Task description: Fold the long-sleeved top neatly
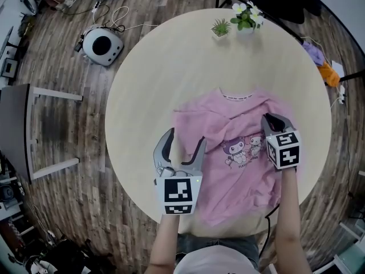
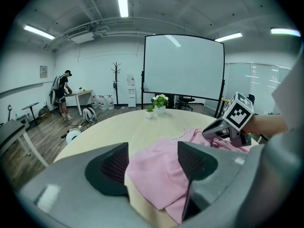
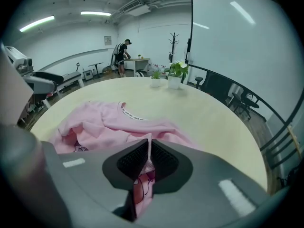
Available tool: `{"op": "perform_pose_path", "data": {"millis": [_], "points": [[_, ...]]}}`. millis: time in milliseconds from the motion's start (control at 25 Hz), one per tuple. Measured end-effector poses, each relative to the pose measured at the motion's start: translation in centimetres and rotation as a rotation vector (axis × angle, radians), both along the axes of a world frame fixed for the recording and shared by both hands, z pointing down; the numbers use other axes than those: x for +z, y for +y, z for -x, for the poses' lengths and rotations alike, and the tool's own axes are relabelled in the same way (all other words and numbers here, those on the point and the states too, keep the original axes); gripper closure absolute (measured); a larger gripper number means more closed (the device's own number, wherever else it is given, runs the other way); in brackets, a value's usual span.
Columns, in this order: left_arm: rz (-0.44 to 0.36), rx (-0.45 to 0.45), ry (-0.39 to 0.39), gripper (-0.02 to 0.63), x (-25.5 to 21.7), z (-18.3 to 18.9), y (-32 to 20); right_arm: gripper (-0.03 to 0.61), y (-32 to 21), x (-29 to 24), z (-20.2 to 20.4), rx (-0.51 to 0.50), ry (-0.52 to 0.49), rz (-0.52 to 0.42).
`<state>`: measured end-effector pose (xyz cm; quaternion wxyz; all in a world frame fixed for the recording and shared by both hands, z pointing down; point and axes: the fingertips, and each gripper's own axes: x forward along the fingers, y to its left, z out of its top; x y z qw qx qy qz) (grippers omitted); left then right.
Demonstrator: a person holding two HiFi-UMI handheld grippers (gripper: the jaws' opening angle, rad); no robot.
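A pink long-sleeved top (image 1: 228, 153) with a cartoon print lies rumpled on the round wooden table (image 1: 154, 79), its collar toward the far side. My right gripper (image 1: 272, 122) is over the top's right part and shut on a raised fold of the pink fabric (image 3: 148, 148); in the right gripper view the cloth is pinched between its pads (image 3: 135, 160). My left gripper (image 1: 185, 137) stands open at the top's left edge. In the left gripper view the pink cloth (image 2: 156, 172) lies below the gap of the left gripper (image 2: 152, 161), with nothing clamped.
Two small potted plants (image 1: 221, 27) (image 1: 246, 16) stand at the table's far edge. On the floor sit a white round device (image 1: 101, 44) and a grey bench (image 1: 34, 130) to the left. A whiteboard (image 2: 184, 72) and a distant person (image 2: 61, 94) are behind.
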<state>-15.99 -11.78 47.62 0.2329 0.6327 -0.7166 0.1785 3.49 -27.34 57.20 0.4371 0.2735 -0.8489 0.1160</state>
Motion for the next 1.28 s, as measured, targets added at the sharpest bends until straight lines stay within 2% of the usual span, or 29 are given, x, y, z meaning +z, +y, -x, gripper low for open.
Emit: {"op": "perform_pose_path", "data": {"millis": [280,480,680,880,960,1040,1280], "points": [[-0.007,-0.014,0.006,0.299,-0.2,0.0,0.6,0.546,0.1,-2.6,0.8,-0.036,-0.055,-0.027],[-0.021,-0.022,0.005,0.299,-1.1,0.0,1.2,0.546,0.1,-6.8,3.0,-0.096,-0.137,-0.073],[-0.041,-0.037,0.0,0.299,-2.2,0.2,1.9,0.546,0.4,-13.4,6.1,-0.204,-0.269,-0.17],[-0.057,-0.049,0.0,0.299,-3.0,0.2,2.6,0.546,1.5,-19.5,8.0,-0.373,-0.463,-0.285],[-0.057,-0.05,0.001,0.299,-3.0,0.0,2.8,0.546,1.6,-19.1,7.7,-0.432,-0.487,-0.296],[-0.053,-0.05,0.004,0.299,-2.9,-0.3,2.9,0.546,1.5,-16.8,6.9,-0.469,-0.468,-0.264],[-0.04,-0.036,0.009,0.299,-2.7,-1.4,3.3,0.546,1.2,-8.3,1.7,-0.481,-0.323,-0.12]]}}
